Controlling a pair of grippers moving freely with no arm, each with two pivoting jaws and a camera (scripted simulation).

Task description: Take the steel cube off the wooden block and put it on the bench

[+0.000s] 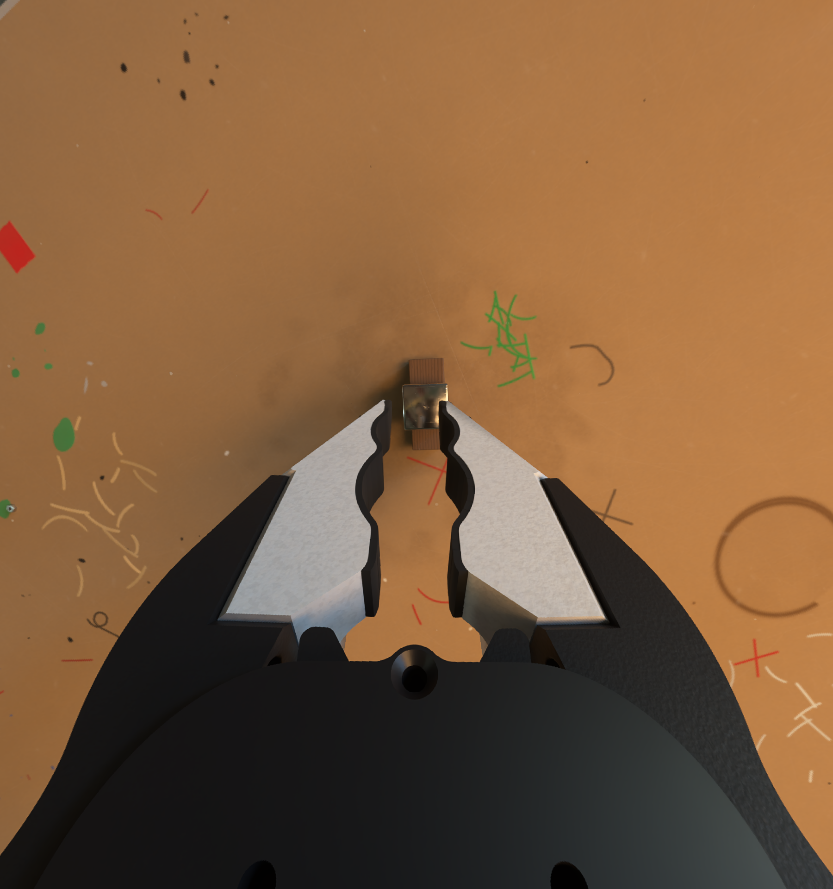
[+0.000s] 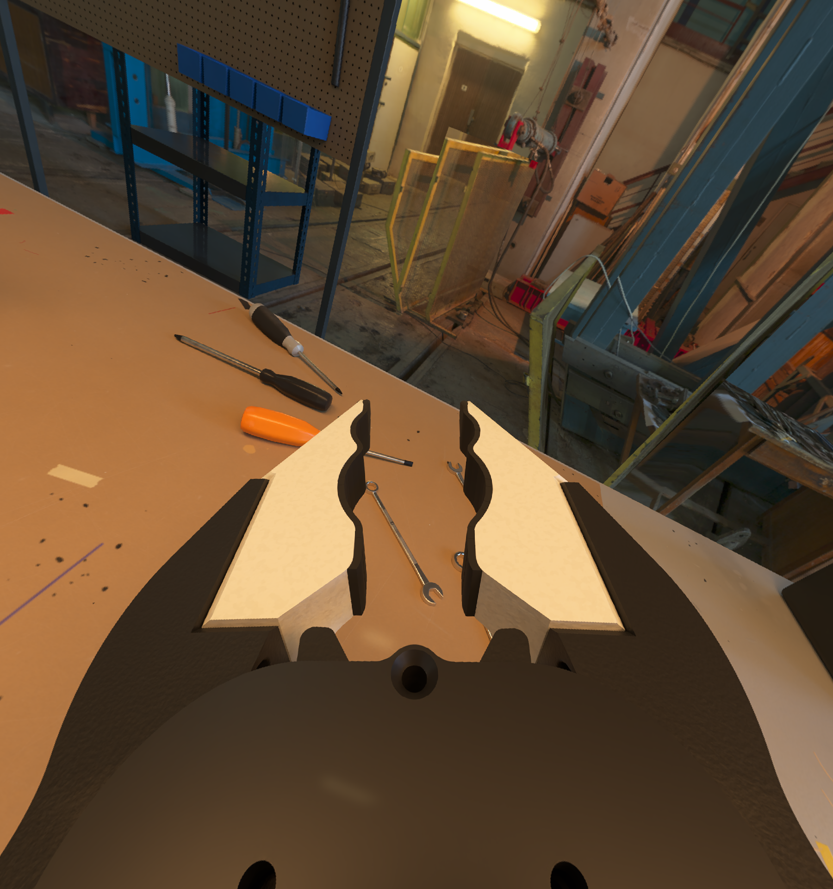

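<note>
In the left wrist view a small shiny steel cube sits on a narrow wooden block that lies on the orange-brown bench. My left gripper looks down on them and is open. Its fingertips stand either side of the cube; the right fingertip overlaps the cube's right edge, and a gap shows on the left. I cannot tell if it touches. My right gripper is open and empty, over another part of the bench near its far edge. The cube and block are not in the right wrist view.
The bench bears paint spots, scribbles, a red patch and a ring stain. In the right wrist view lie two black-handled screwdrivers, an orange-handled screwdriver and small wrenches. A pegboard frame stands behind the edge.
</note>
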